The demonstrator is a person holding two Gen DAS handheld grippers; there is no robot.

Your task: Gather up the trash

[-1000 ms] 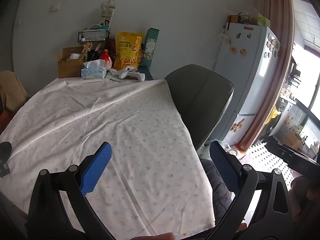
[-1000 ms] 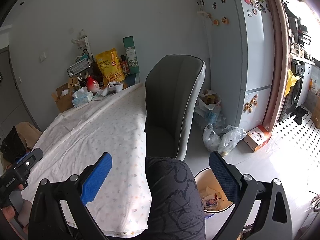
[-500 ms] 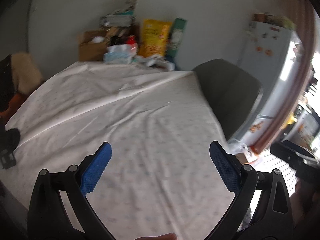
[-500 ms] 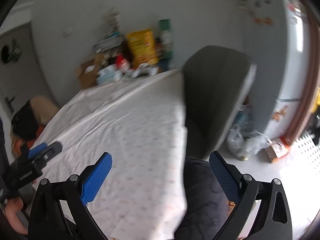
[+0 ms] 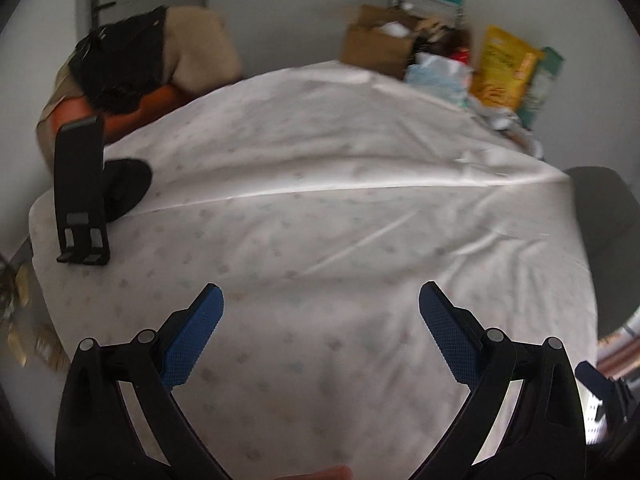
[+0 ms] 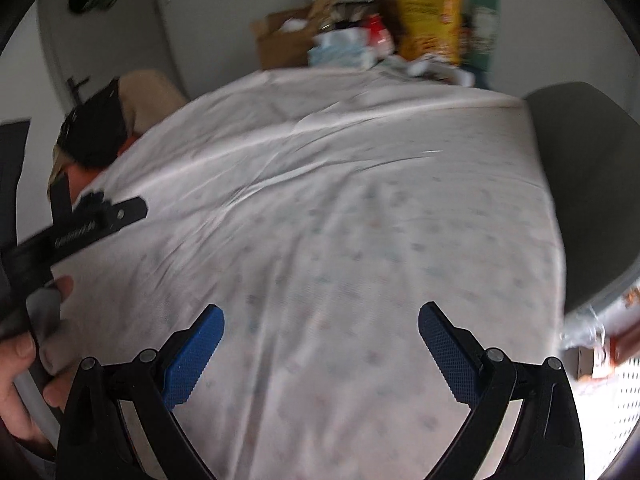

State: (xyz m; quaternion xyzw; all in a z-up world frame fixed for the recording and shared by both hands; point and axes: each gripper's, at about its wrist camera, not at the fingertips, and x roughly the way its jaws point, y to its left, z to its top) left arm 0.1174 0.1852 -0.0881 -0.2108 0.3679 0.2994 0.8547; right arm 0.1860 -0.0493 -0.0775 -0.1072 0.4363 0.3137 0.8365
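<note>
L wrist cam sits low over the near edge of the counter point(image 5: 340, 240), looking fwd between its left tool point(image 5: 320, 332) prongs toward the far wall, slightly leftward, w/ the black stand point(image 5: 80, 192) at the left edge close by. R wrist cam looks fwd over the same near edge from a spot further right, between the right tool point(image 6: 320, 340) prongs, w/ the grey chair point(image 6: 588, 184) near on its right. Both share the cloth-covered top, the clutter at the far right corner incl. yellow bag point(image 5: 504, 72) point(image 6: 432, 20), and the door at far left; both frames blurred.
</note>
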